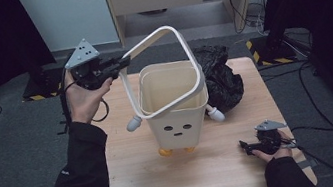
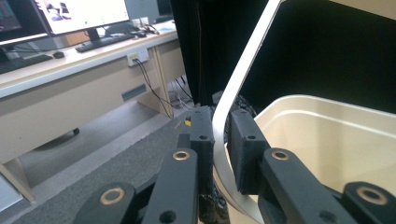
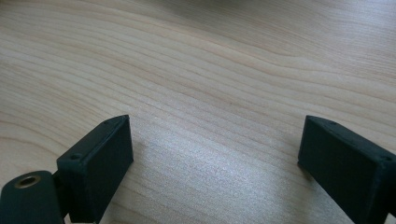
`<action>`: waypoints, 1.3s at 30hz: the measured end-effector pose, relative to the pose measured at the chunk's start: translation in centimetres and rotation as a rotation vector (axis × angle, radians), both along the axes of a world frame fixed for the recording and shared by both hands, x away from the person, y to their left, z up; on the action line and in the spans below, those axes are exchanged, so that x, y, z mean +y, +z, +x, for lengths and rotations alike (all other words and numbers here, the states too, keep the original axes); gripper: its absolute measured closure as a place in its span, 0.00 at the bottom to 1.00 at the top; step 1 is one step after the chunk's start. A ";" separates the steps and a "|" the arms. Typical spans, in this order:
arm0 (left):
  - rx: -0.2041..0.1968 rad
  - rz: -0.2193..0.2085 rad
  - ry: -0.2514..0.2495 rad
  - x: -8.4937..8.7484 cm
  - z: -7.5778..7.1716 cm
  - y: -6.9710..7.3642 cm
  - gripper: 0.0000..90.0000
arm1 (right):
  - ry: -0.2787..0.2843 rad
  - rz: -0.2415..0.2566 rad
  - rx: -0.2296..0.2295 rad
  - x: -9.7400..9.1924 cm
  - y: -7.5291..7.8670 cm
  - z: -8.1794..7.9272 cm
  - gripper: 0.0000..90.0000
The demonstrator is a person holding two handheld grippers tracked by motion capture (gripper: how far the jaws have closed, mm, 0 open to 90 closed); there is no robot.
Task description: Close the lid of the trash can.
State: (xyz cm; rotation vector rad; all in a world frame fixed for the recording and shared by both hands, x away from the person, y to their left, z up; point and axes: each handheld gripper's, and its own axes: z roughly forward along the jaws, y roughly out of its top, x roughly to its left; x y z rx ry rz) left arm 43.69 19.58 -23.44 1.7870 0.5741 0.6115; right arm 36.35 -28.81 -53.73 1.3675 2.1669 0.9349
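No brand name, label or legible writing appeared on any item. The only marking was a printed face on the front wall of the bin [image 1: 177, 117]: two oval eyes and a short dash for a mouth.

Item count: one cream bin, one white frame [image 1: 182, 45], one black bag [image 1: 222, 77], one wooden table [image 1: 141, 173], two hand-held grippers.

The bin stood upright near the centre of the table. Two orange feet showed under its front edge, and two grey-tipped white pegs projected from its sides, one on each. The white frame, a rounded rectangular band, was tilted: its lower edge rested around the bin's rim, and its far corner stood raised above and behind the bin. The black bag lay crumpled on the table just behind the bin, toward the right.

The left gripper [image 1: 125, 61] was held above the table's left rear corner. Its jaws were clamped on the raised left edge of the frame; in the left gripper view, both pads [image 2: 203, 135] pressed on the white band between them.

The right gripper [image 1: 244, 147] rested at the front right of the table, well apart from the bin. Its jaws stood wide apart, with bare wood between them.
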 end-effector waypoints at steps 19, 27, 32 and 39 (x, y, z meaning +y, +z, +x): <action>0.092 0.081 -0.008 -1.9 2.4 -1.9 0.88 | 0.005 0.002 0.000 0.0 0.0 0.0 0.11; 0.116 0.105 -0.019 -2.6 2.8 -2.5 0.87 | 0.006 0.001 0.000 0.0 0.0 0.0 0.11; 0.127 0.102 -0.028 -2.9 3.1 -2.7 0.86 | 0.008 0.001 -0.001 0.0 0.0 0.0 0.11; 0.141 0.081 -0.015 -3.3 3.3 -2.9 0.84 | 0.011 -0.004 -0.006 0.0 0.0 0.0 0.11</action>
